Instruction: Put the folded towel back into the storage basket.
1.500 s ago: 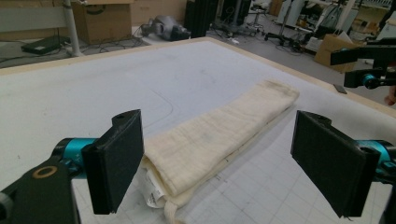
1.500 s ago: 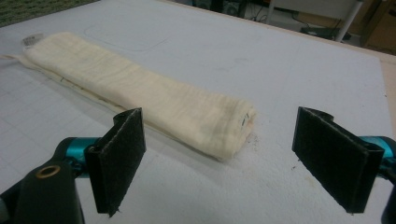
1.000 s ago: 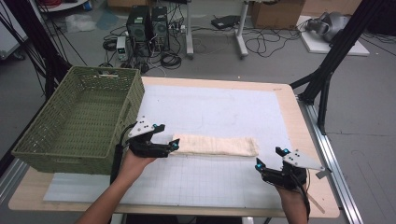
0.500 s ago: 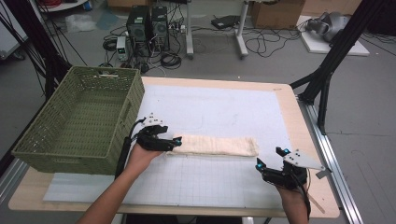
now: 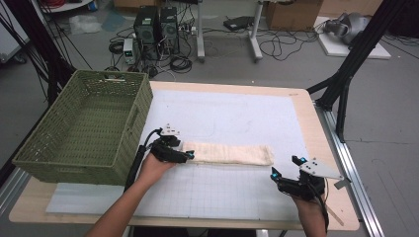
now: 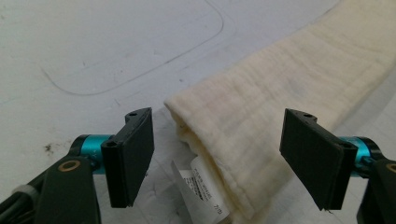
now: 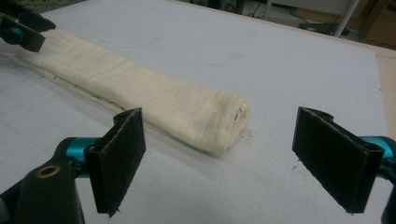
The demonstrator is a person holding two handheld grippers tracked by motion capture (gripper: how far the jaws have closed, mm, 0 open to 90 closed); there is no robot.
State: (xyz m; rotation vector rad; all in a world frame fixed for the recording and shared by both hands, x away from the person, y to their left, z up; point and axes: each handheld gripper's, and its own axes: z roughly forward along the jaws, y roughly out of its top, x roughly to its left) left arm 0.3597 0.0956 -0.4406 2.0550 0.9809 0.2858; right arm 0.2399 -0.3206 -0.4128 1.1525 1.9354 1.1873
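The left gripper (image 5: 187,156) sits at the left end of a long folded cream cloth (image 5: 228,154), its jaws spread wide and grasping nothing. In the left gripper view the gripper (image 6: 219,158) frames that end of the cloth (image 6: 280,107) between the two black pads, the folded edge running up and away to the right, with a small white care label (image 6: 201,193) sticking out from under the fold just ahead of the jaws. Whether either pad touches the fabric cannot be told. Just beyond the hand holding this gripper stands a green woven basket (image 5: 79,133), close beside it on the table's left side. The right gripper (image 5: 284,168) is held apart from the cloth, a little nearer the person than its right end, and its jaws are likewise released and wide. In the right gripper view the gripper (image 7: 219,163) looks along the cloth (image 7: 140,98), whose near rolled end lies ahead between the pads without touching them, while the cloth stretches off to the upper left, where the other gripper's black tip shows at the far end. Everything rests on a white gridded mat (image 5: 232,111) covering a wooden table (image 5: 316,128).
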